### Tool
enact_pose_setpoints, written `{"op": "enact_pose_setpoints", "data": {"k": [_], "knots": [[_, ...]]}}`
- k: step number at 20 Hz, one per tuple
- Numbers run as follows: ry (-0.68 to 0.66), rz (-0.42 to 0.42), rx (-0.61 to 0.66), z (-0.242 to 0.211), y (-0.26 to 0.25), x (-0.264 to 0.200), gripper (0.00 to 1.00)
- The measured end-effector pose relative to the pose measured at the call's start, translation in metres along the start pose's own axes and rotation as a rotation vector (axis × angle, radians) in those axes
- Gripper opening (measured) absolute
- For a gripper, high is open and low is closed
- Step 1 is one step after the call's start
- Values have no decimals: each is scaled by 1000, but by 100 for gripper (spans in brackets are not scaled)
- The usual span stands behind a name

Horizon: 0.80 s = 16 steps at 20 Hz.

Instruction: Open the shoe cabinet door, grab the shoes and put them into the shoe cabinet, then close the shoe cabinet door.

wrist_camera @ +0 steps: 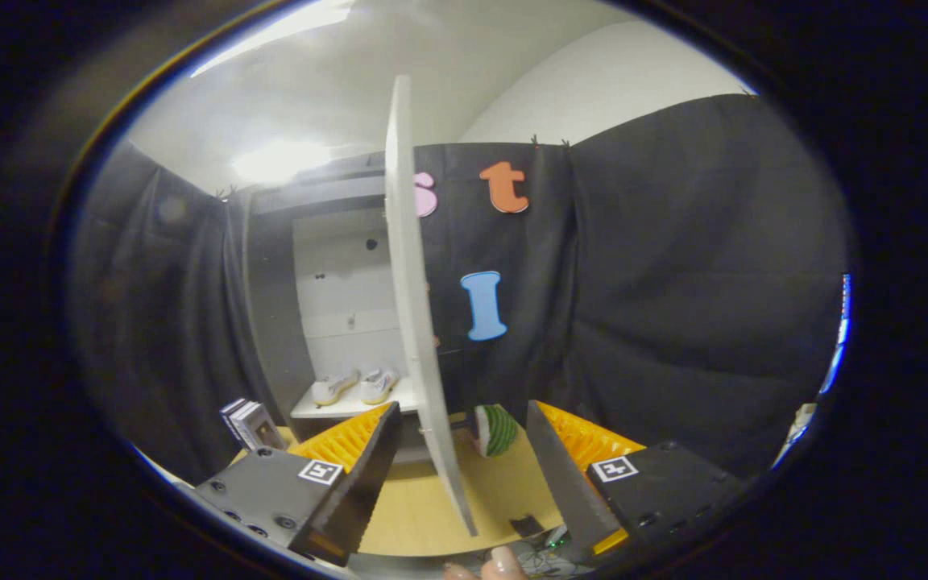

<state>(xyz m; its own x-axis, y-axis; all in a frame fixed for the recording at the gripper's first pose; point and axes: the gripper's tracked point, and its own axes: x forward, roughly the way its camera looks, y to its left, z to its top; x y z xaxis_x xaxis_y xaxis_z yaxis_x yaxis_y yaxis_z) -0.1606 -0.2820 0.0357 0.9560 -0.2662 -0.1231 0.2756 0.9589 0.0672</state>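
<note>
The white shoe cabinet (pixel 347 266) stands ahead, beyond my fingers, with its door (pixel 412 290) swung wide open and seen edge-on. The door's thin edge runs down between my two fingers. A pair of white shoes (pixel 355 387) rests side by side on the cabinet's bottom shelf, toes pointing left. My gripper (pixel 460 483) is open, with the left finger (pixel 351 467) on the cabinet side of the door and the right finger (pixel 569 475) on the other side. Neither finger touches the door.
A green-and-white striped object (pixel 498 430) sits on the wooden floor (pixel 416 507) right of the door. Small boxes (pixel 250 423) stand left of the cabinet's foot. Black cloth walls close in both sides. Cables and a small dark item (pixel 527 525) lie near my fingers.
</note>
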Motion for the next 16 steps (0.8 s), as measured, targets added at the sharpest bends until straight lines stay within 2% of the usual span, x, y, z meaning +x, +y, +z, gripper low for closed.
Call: {"op": "enact_pose_setpoints", "data": {"k": [3,5,9,11,13,16], "knots": [[-15,5,-23,7,-48,40,96],[-41,14,-48,11,-60,80,96],[-32,82,-94,0,-57,149,96],[-12,122,-73,-6,-48,180,96],[10,168,-45,-15,-35,198,96],[14,217,-68,-21,-20,206,96]]}}
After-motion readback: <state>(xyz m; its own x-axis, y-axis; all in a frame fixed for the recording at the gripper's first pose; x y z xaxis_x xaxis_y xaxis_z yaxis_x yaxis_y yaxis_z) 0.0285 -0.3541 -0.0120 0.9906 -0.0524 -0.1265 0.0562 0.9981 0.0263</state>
